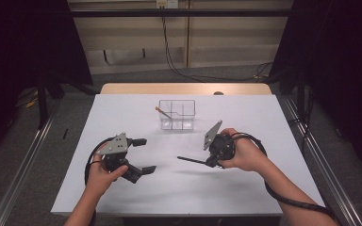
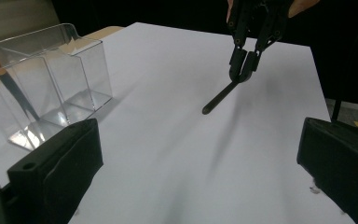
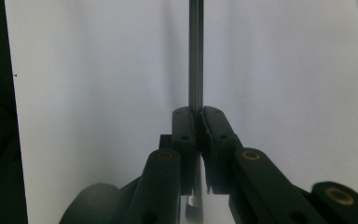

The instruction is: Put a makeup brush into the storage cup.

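A thin black pen [image 1: 192,160] juts to the left from my right gripper [image 1: 213,161], which is shut on one end of it just above the white table. In the right gripper view the jaws pinch the dark pen [image 3: 196,56] at my right gripper [image 3: 198,116]. My left gripper [image 1: 147,154] hovers at the front left, jaws wide apart and empty. In the left gripper view my left gripper [image 2: 196,177] faces the right gripper [image 2: 243,65] and the pen [image 2: 220,98]. A clear divided box [image 1: 176,114] stands mid-table with an orange-ended stick [image 1: 162,111] leaning inside.
The white table top [image 1: 264,117] ends at a wooden strip [image 1: 184,88] at the back. In the left gripper view the clear box [image 2: 70,70] stands to the left of the jaws. Metal rails [image 1: 23,165] run along both sides on the floor.
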The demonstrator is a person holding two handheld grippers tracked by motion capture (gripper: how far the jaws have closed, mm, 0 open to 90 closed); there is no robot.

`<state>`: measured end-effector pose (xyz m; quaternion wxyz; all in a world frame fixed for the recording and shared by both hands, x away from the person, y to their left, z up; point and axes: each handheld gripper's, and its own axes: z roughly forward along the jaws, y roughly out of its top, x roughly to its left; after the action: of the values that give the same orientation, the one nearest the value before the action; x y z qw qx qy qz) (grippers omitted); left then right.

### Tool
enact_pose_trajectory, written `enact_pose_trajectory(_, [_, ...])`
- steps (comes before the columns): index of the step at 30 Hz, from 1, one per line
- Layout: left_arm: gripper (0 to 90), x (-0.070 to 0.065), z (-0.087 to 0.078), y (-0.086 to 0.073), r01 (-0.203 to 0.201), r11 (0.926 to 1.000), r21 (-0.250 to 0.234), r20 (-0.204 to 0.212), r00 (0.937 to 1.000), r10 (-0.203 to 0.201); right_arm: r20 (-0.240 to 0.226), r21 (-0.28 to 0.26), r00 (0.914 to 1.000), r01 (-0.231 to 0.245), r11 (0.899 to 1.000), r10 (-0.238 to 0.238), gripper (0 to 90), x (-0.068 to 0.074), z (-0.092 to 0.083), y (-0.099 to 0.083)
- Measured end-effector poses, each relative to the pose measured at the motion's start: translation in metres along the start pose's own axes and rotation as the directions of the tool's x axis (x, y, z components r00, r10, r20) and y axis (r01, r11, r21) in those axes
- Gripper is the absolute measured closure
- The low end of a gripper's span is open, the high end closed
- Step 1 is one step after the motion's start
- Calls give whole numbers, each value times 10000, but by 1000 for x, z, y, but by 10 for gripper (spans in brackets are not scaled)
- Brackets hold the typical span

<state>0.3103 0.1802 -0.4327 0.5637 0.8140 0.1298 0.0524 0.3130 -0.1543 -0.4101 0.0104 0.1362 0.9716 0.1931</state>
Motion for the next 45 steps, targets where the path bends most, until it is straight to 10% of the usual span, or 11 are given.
enact_pose_trajectory(23, [0, 0, 37, 34, -350, 9892, 1426, 1032, 9944, 203, -181, -15, 9996, 223, 9997, -224, 845, 3, 0, 5])
enact_pose_trajectory(34, [0, -2, 52, 50, -579, 9674, 2465, 1374, 9902, 243, -176, -5, 9994, 294, 9996, -294, 845, 5, 0, 10])
enact_pose_trajectory(45, [51, -5, 64, 64, -1269, 9199, 3711, 1277, 9882, 848, -110, 41, 9991, 411, 9991, -411, 845, 7, -2, 14])
